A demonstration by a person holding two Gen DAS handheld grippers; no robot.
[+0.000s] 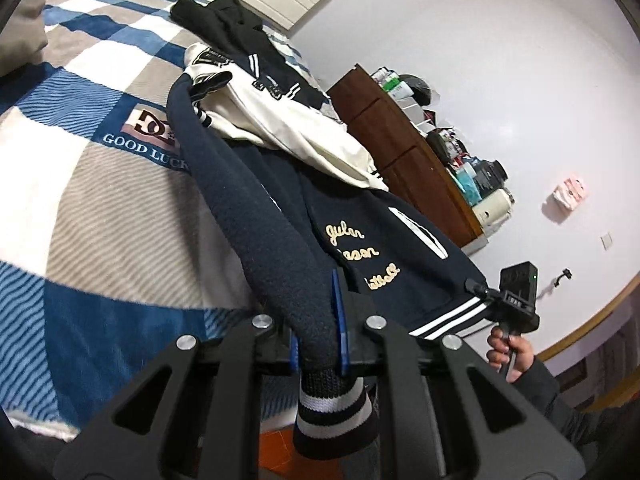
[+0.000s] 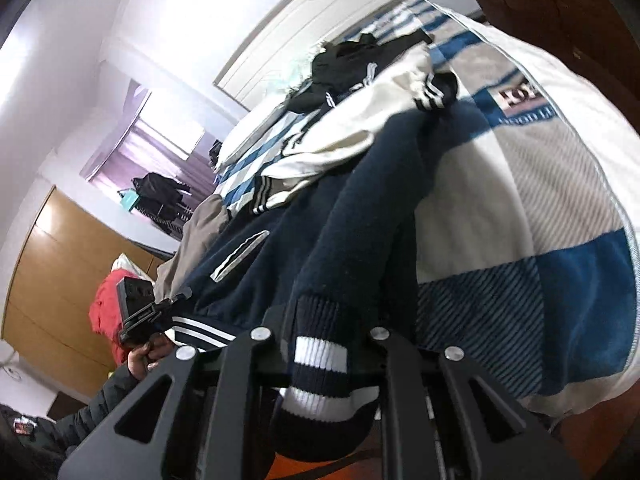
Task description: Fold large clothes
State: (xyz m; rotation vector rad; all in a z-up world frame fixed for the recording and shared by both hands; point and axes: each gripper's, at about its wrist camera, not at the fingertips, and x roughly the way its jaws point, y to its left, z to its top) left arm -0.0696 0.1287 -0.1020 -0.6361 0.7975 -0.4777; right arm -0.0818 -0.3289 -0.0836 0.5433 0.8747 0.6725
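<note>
A navy varsity jacket (image 1: 360, 248) with cream script lettering and striped ribbing lies across the bed. One of its sleeves (image 1: 248, 208) runs up into my left gripper (image 1: 316, 320). That gripper is shut on the sleeve just above the striped cuff (image 1: 332, 412), which hangs out behind the blue pads (image 1: 340, 320). In the right wrist view the jacket (image 2: 280, 248) is lifted at its other sleeve. My right gripper (image 2: 320, 344) is shut on that sleeve's striped cuff (image 2: 320, 360), which hides the pads.
A cream and black jacket (image 1: 288, 120) and a black garment (image 1: 224, 20) lie further up the blue, white and grey checked blanket (image 1: 80, 200). A brown dresser (image 1: 400, 152) with clutter stands beside the bed. A person's hand (image 1: 508, 352) holds the other gripper. A wooden wardrobe (image 2: 52, 280) stands at left.
</note>
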